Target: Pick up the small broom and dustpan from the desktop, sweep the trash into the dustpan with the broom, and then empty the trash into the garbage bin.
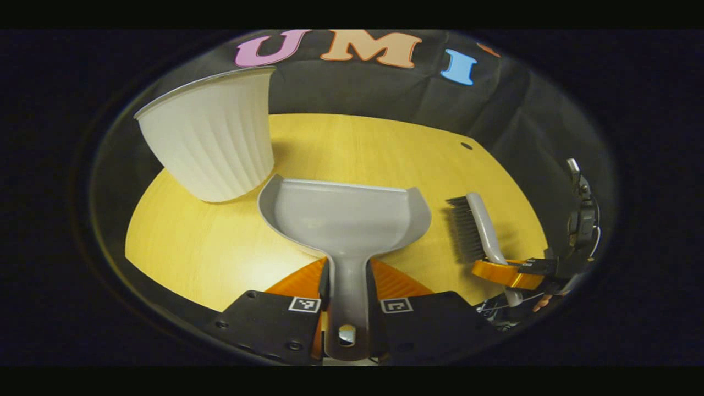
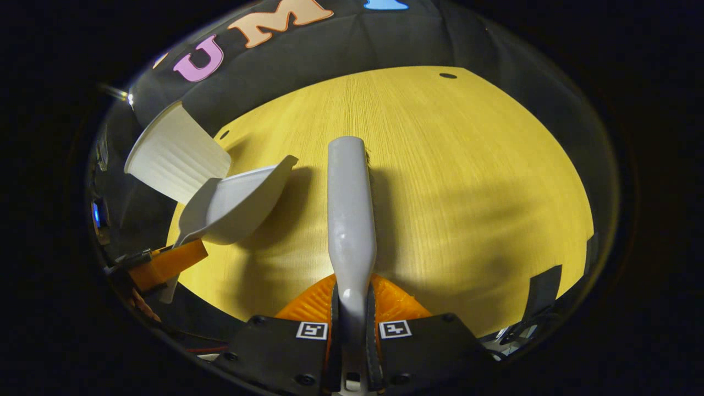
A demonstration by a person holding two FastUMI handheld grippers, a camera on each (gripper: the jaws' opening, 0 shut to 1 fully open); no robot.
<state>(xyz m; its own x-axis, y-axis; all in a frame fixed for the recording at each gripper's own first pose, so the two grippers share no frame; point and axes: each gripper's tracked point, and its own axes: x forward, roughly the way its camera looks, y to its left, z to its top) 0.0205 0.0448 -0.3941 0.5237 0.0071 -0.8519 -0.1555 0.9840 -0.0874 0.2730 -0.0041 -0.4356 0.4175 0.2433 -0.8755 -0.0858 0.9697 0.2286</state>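
Observation:
My left gripper (image 1: 347, 297) is shut on the handle of the grey dustpan (image 1: 344, 217), whose empty pan is held over the yellow table (image 1: 352, 148). A white ribbed garbage bin (image 1: 212, 140) stands just left of the pan. My right gripper (image 2: 352, 308) is shut on the handle of the small grey broom (image 2: 351, 203), which points away over the table. In the left gripper view the broom (image 1: 477, 228) shows its dark bristles at the right, held by the right gripper (image 1: 509, 272). From the right gripper view the dustpan (image 2: 239, 203) and bin (image 2: 173, 154) lie at the left, with the left gripper (image 2: 165, 267) below them.
The round wooden table (image 2: 467, 181) has small dark holes near its far edge (image 2: 447, 75). Black cloth wall stands behind it. I see no trash on the tabletop.

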